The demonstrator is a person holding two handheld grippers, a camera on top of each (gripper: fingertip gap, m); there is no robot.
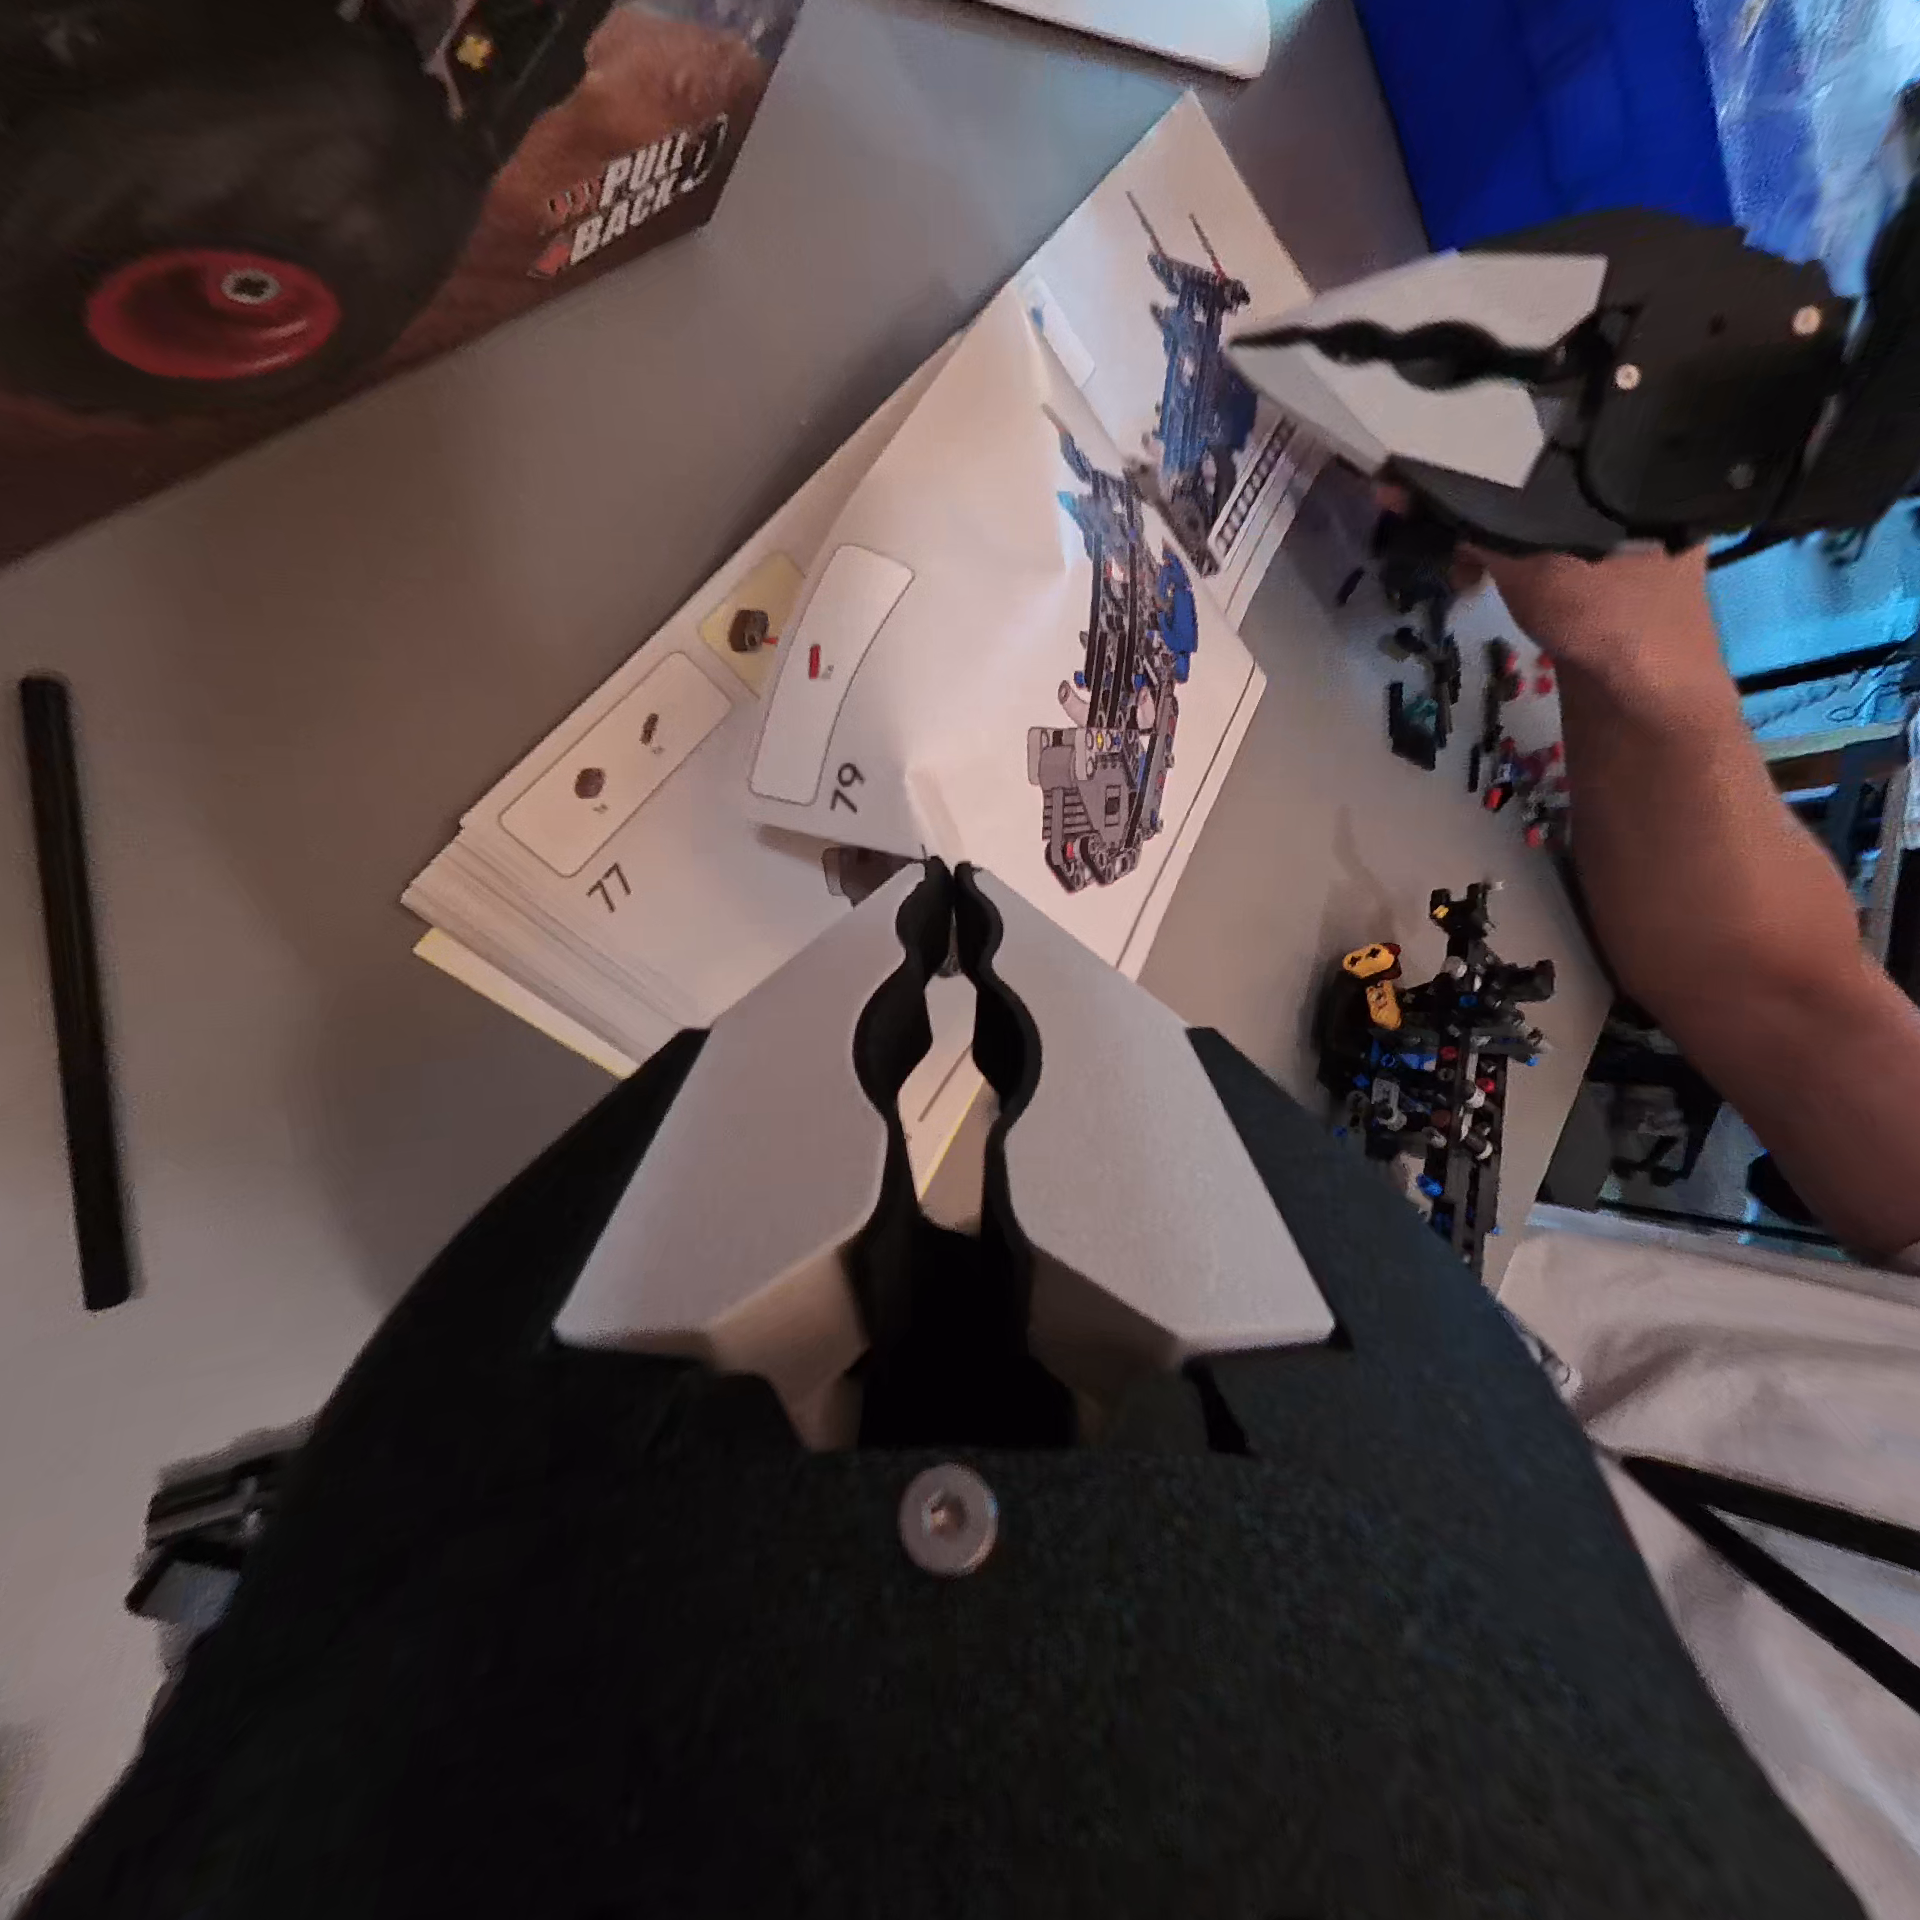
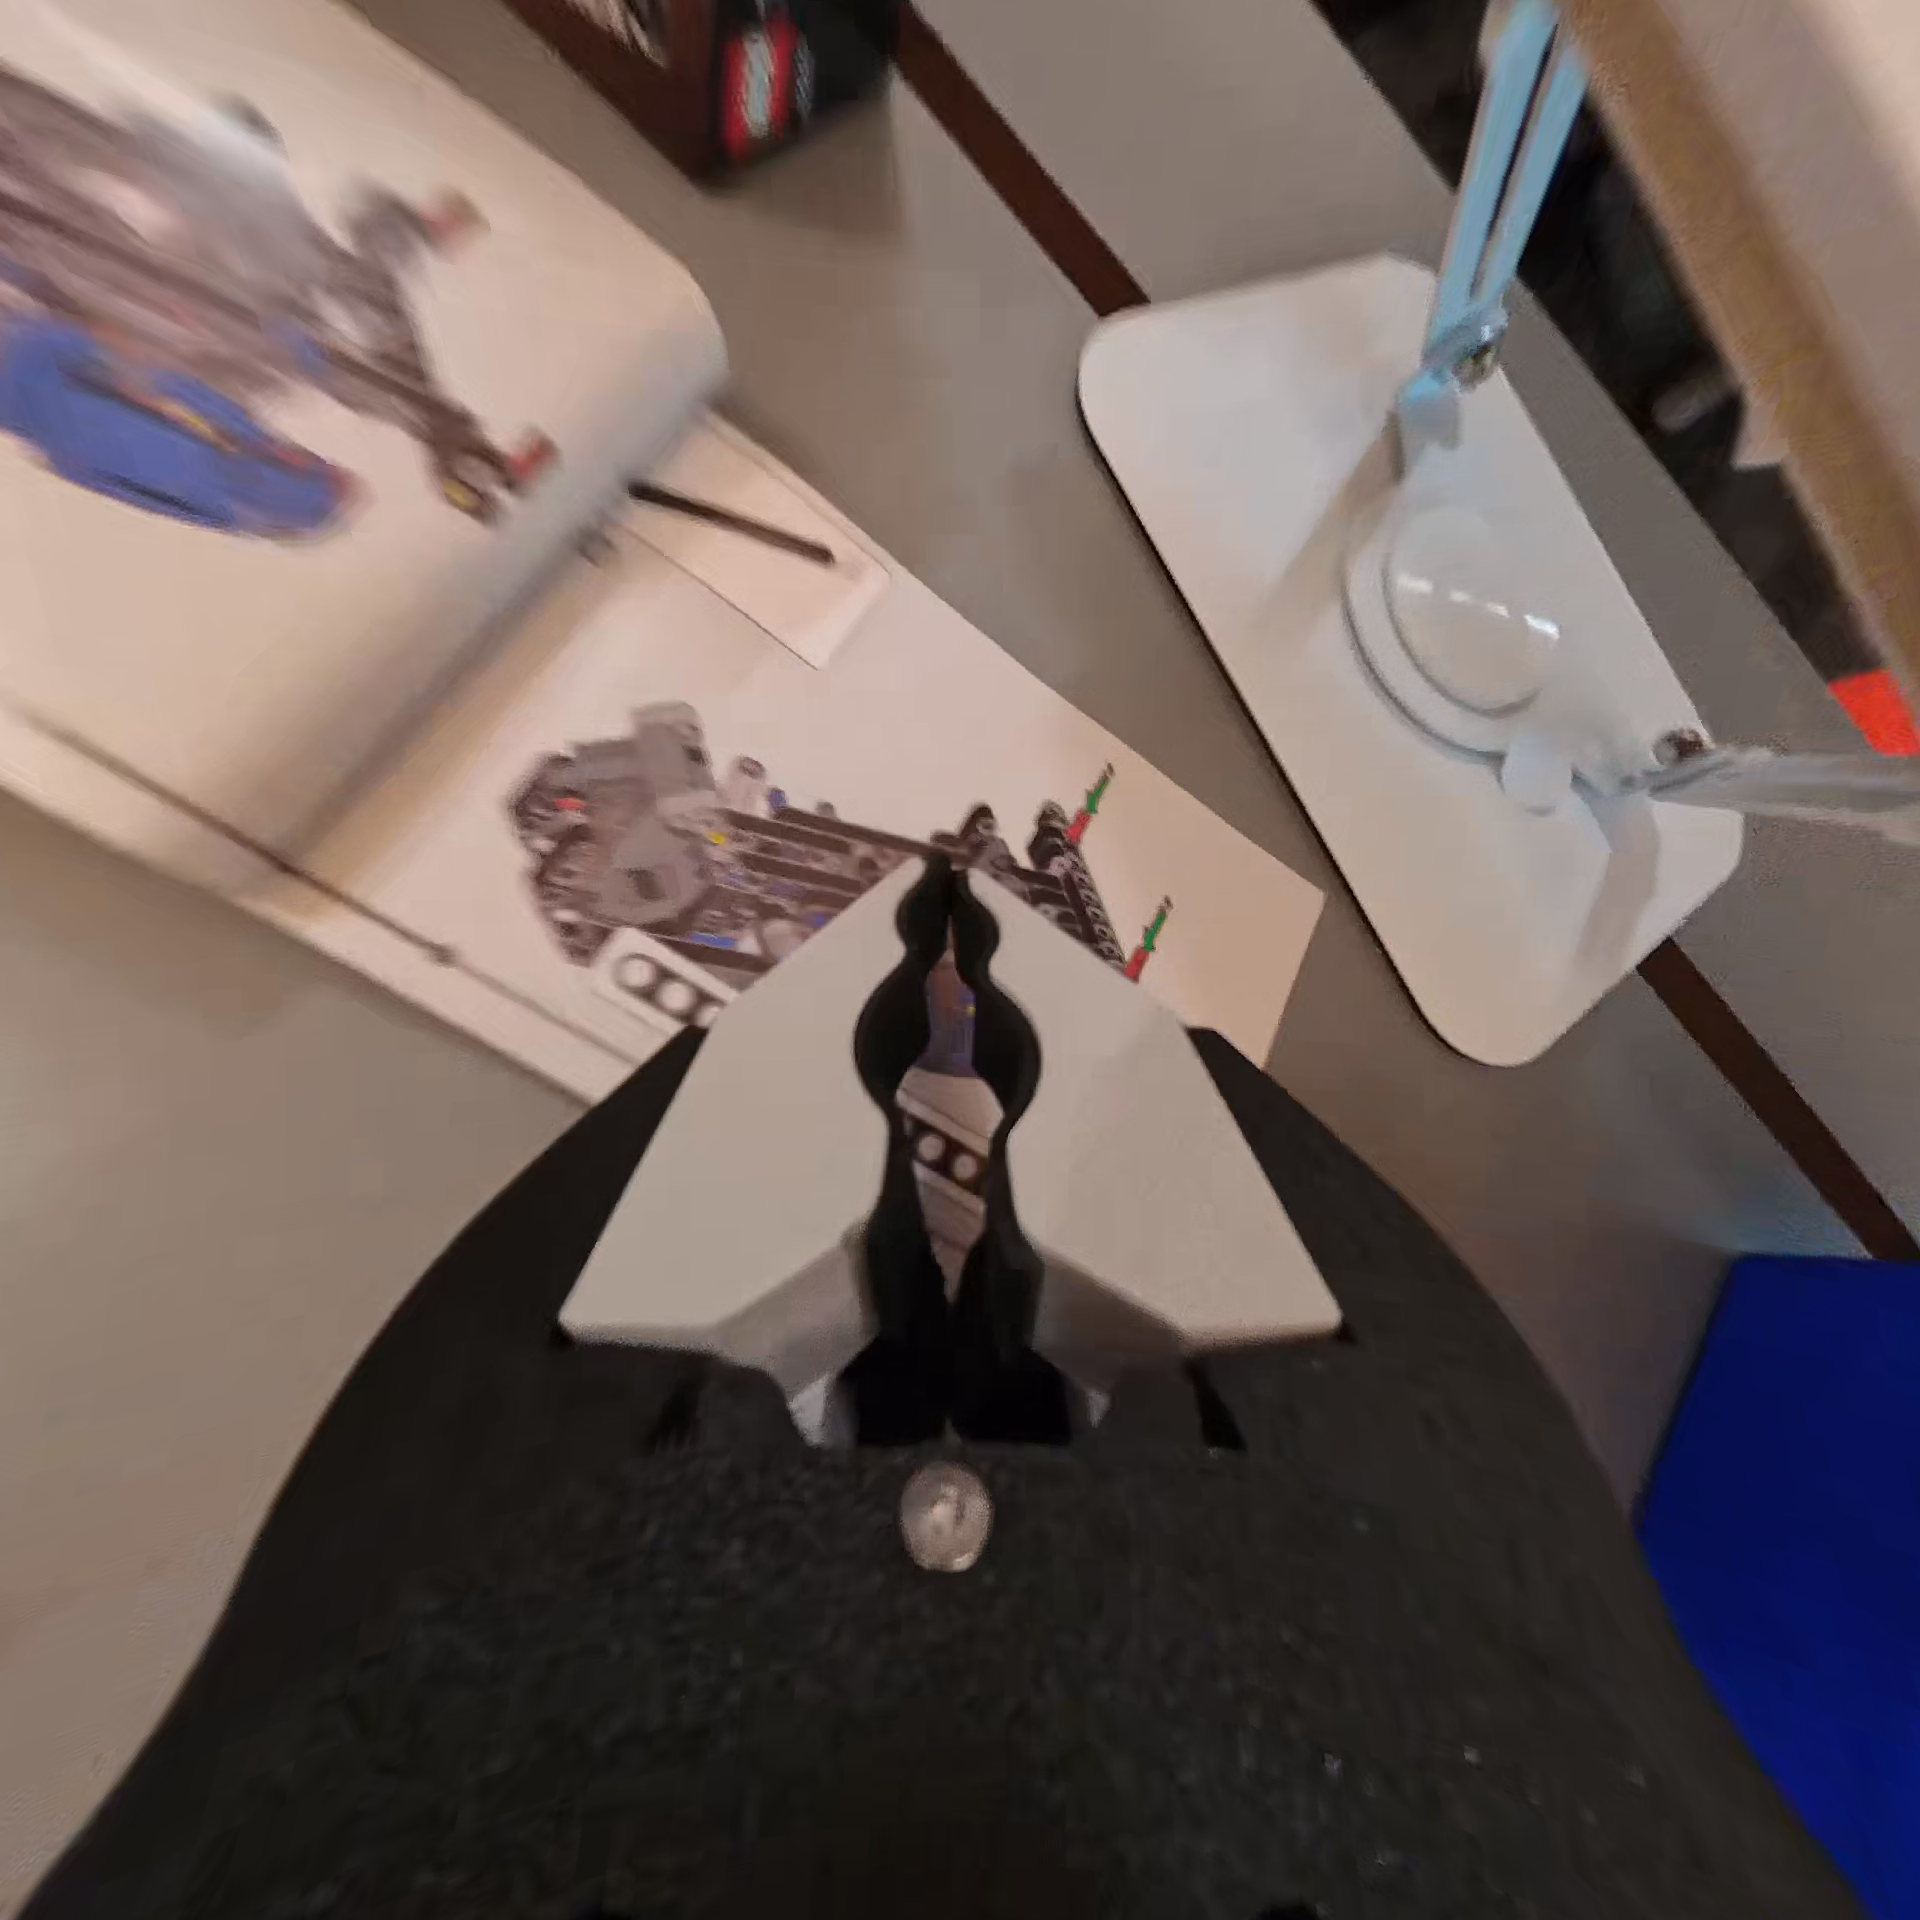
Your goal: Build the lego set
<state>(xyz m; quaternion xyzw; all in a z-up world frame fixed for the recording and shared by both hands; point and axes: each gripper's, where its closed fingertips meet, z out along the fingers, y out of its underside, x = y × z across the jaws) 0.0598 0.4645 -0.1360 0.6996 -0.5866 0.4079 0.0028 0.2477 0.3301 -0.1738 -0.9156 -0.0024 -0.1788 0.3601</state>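
The left gripper [image 1: 943,878] is seen at the centre of the left wrist view with its tips closed together on the corner of a page of the instruction booklet [image 1: 935,665], which lies open across the middle of the frame. The partly built lego model [image 1: 1444,1049] stands at the right, on the grey table [image 1: 416,520], with loose lego pieces [image 1: 1486,717] above it. The lego box [image 1: 312,208] fills the upper left. In the right wrist view, the right gripper [image 2: 951,878] is shown closed and empty above the booklet, with a white lamp base [image 2: 1403,665] at upper right.
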